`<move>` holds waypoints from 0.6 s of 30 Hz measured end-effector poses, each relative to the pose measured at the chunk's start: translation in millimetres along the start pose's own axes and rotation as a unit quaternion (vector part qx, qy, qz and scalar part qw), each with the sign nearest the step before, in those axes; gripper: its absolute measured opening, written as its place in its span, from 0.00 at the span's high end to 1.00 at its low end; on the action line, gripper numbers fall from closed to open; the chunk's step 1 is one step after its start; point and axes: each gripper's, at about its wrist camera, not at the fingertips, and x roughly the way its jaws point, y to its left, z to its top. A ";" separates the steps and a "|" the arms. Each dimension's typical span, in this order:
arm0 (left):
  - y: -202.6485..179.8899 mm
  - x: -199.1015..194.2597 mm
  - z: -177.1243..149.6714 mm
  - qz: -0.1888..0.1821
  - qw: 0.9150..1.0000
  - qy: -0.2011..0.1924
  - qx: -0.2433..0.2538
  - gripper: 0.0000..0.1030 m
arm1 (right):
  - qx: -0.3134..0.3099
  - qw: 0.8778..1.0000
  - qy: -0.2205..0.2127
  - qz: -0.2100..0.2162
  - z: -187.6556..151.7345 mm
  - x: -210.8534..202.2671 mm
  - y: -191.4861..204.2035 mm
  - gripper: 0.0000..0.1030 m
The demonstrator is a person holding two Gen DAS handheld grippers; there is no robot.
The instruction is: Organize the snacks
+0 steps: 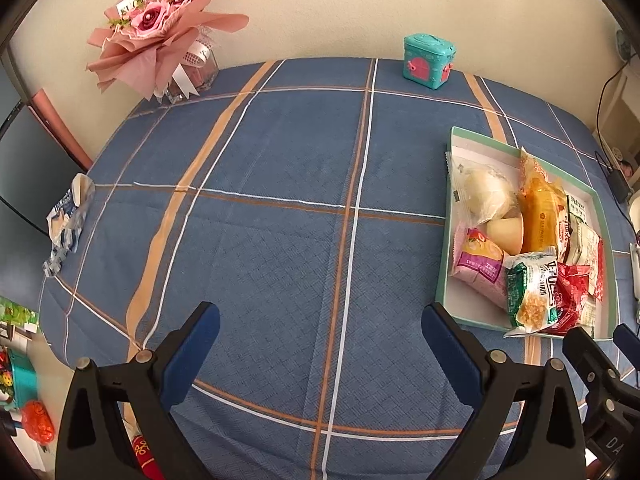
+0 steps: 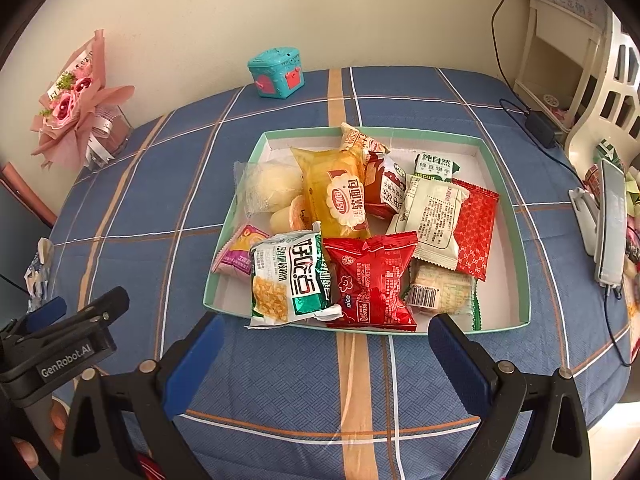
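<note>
A shallow green-rimmed white tray [image 2: 516, 216] on the blue plaid table holds several snack packs: a yellow bread pack [image 2: 334, 196], a red pack [image 2: 370, 284], a green-white pack [image 2: 290, 280] overhanging the front rim. The tray also shows at the right in the left wrist view [image 1: 450, 216]. My right gripper [image 2: 324, 354] is open and empty, just in front of the tray. My left gripper [image 1: 320, 338] is open and empty over bare cloth, left of the tray. A crumpled blue-white wrapper [image 1: 68, 220] lies at the table's left edge.
A pink bouquet in a glass vase [image 1: 160, 36] stands at the back left. A teal toy box [image 1: 428, 60] stands at the back by the wall. A phone on a stand [image 2: 608, 224] and a cable [image 2: 536, 120] are at the right edge.
</note>
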 end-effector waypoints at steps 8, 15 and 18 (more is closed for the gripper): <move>-0.8 -3.3 0.5 0.000 1.000 -0.017 0.008 0.02 | 0.006 1.000 0.005 0.000 0.4 1.8 -3.4 0.00; 0.9 -4.8 0.7 -0.002 1.000 -0.028 0.005 0.02 | 0.010 1.000 0.008 -0.002 -0.6 3.2 -4.1 0.00; 0.7 -5.1 0.7 -0.002 0.999 -0.033 0.007 0.02 | 0.012 1.000 0.009 -0.001 -0.8 3.9 -4.6 0.00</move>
